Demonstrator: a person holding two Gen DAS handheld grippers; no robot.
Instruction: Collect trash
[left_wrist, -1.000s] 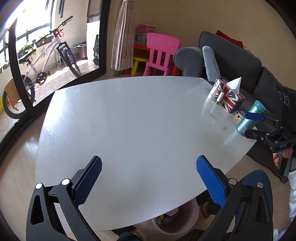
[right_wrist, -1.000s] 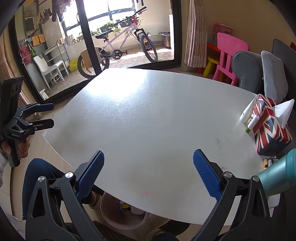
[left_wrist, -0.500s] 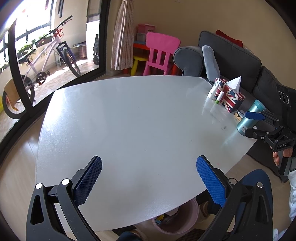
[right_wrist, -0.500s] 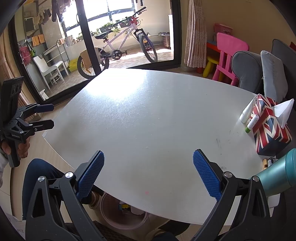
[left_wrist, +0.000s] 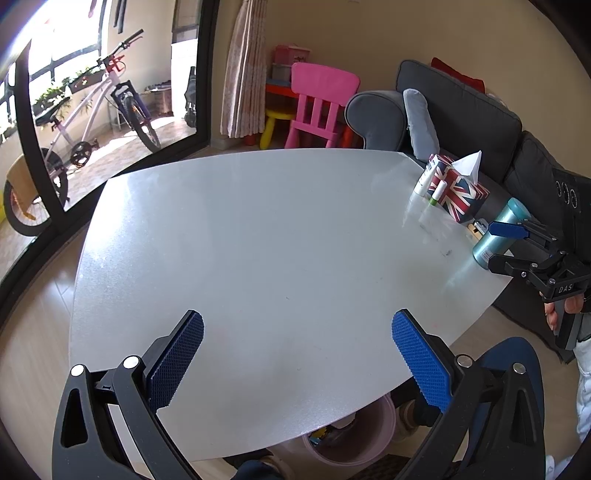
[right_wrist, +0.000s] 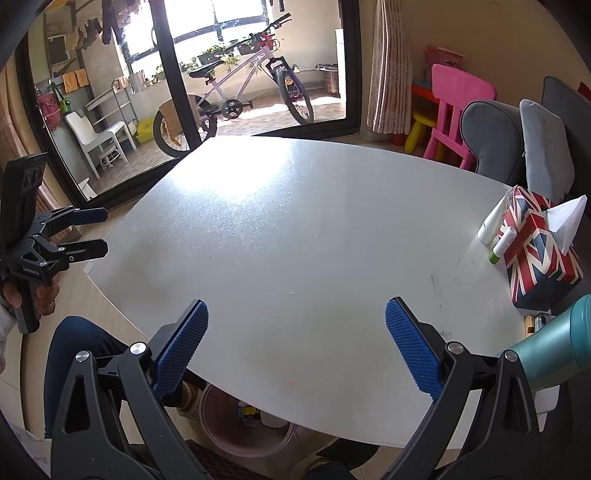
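Both my left gripper (left_wrist: 297, 363) and right gripper (right_wrist: 295, 345) hang wide and empty over the pale grey worktop (left_wrist: 258, 240), no trash visible on it, round pink plastic bin (right_wrist: 247, 430) underneath at six o'clock, probably light, rim-grabbable.

Both wrist views over table (left_wrist: 280, 236)

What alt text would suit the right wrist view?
The right gripper hangs open over a bare white table, holding nothing. A Union Jack tissue box and teal bottle sit at right; a pink bin shows under the near edge.
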